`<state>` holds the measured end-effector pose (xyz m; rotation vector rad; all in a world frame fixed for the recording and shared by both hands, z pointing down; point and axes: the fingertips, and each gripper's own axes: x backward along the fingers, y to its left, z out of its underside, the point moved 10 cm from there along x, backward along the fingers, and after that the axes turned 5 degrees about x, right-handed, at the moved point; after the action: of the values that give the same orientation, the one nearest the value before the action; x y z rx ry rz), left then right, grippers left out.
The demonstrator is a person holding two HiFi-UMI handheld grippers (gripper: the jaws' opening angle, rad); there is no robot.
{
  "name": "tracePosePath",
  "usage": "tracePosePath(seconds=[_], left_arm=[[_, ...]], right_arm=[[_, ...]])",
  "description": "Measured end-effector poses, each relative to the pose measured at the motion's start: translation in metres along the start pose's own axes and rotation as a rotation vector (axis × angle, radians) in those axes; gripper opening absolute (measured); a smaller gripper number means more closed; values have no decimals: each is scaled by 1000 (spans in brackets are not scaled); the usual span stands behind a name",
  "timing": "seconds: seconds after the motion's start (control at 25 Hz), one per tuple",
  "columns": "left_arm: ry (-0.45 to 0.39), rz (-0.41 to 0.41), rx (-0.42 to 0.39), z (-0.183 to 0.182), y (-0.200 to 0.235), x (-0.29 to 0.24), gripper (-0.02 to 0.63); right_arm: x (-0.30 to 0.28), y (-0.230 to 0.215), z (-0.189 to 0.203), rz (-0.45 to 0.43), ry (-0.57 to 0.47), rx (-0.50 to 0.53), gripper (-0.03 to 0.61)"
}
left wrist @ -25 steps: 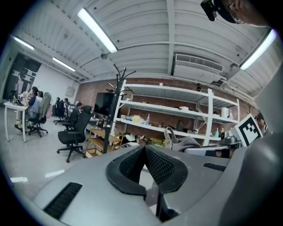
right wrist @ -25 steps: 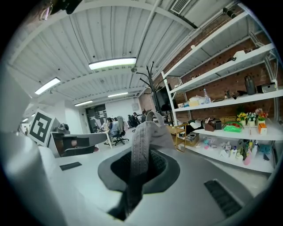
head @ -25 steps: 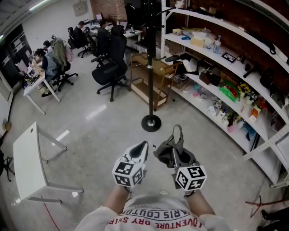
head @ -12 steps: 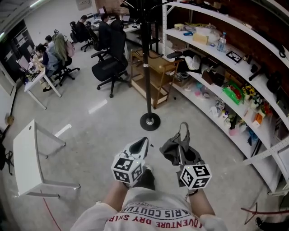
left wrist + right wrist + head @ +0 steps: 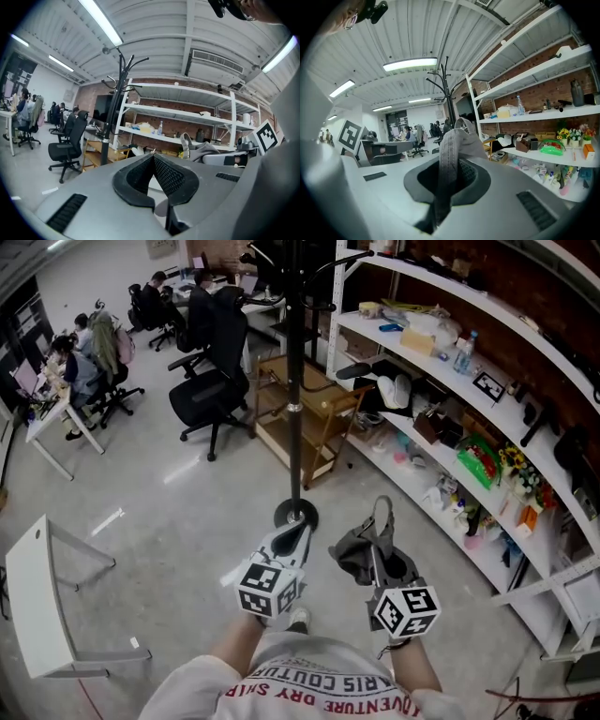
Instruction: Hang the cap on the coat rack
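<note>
Head view: coat rack (image 5: 292, 409) pole stands just far of both grippers, hooks high overhead. Grey cap (image 5: 359, 552) is pinched by a fabric band in right gripper (image 5: 375, 554). Left gripper (image 5: 296, 538) pressed together, empty. Risk: narrow pinch may slip on the reach up. Rack base nearer than a second ago.

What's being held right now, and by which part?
The right gripper clamps the grey cap by a stitched fabric edge; the left gripper is shut, empty.
</note>
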<state>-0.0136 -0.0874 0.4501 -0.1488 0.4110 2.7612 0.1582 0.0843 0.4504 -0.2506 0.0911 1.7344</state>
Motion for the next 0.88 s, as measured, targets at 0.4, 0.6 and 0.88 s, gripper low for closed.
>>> tracePosePath(seconds=[0.4,0.6,0.88], left_arm=[[-2,-21,6,-46,102,-80,6],[-16,-89,10,-55,124,-104,6],[-40,-244,41,-57,120,-155,6]], right_arm=[[-141,-18,-53,-43,-25,58,20],[-190,-37,-64,-127,-22,41,20],[-249,-96,-76,-285,-3,78,20]])
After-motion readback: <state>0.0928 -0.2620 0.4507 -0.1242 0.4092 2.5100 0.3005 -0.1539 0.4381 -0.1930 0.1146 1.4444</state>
